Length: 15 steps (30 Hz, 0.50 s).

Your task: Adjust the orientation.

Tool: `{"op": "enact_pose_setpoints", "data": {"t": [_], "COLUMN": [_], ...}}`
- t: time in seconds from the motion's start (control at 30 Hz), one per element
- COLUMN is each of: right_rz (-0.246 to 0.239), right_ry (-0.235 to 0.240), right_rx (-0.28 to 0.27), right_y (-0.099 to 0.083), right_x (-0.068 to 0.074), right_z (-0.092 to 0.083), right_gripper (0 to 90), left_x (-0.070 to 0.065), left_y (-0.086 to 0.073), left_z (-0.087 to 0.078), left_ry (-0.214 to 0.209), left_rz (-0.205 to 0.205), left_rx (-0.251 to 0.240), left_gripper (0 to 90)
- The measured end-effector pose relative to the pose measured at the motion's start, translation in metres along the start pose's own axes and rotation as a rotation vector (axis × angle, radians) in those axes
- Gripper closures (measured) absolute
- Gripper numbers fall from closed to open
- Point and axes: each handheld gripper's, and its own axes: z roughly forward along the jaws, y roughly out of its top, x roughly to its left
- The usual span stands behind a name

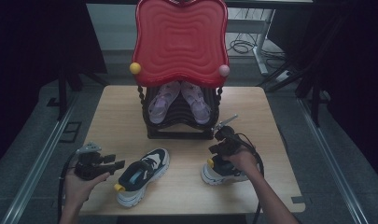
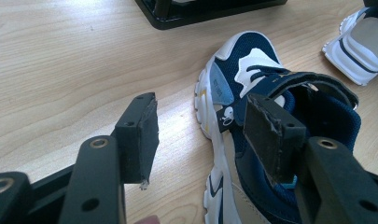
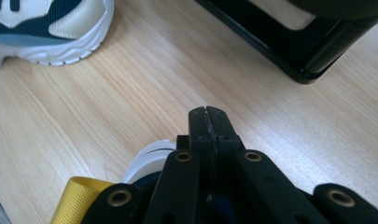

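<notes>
Two navy-and-white sneakers on a wooden table. Left sneaker lies lower centre-left of the high view, toe toward the upper right, yellow heel loop at its near end. Right sneaker sits lower centre-right, mostly covered by the person's hand.

Left gripper, lower left of the high view, points right toward the left sneaker's heel. Jaws stand apart with nothing between them. In the left gripper view the sneaker fills the centre-right; the right-hand pad overlaps the shoe's collar, contact cannot be told; the left-hand pad hangs over bare wood.

Right gripper, centre-right of the high view, sits above the right sneaker's heel end. In the right gripper view its jaws are pressed together with nothing between their tips; a yellow heel loop and a bit of white sole lie beneath them at the bottom left.

Black rack in the upper centre, holding a pair of pale lilac shoes. Red wavy tray stands above it, top centre.
</notes>
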Motion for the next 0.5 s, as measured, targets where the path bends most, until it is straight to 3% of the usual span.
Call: {"op": "enact_pose_setpoints", "data": {"t": [0.1, 0.5], "right_rz": [-0.019, -0.034], "right_ry": [0.002, 0.011], "right_rx": [0.024, 0.034], "right_y": [-0.0025, -0.0053], "right_x": [0.0030, 0.0090], "right_z": [0.0019, 0.0001], "right_gripper": [90.0, 90.0], "left_x": [-0.0006, 0.0002], "left_y": [0.0003, 0.0000], "left_z": [0.0005, 0.0011], "left_ry": [0.000, -0.001], "left_rz": [0.002, -0.001], "left_rx": [0.002, 0.005], "left_gripper": [44.7, 44.8]}}
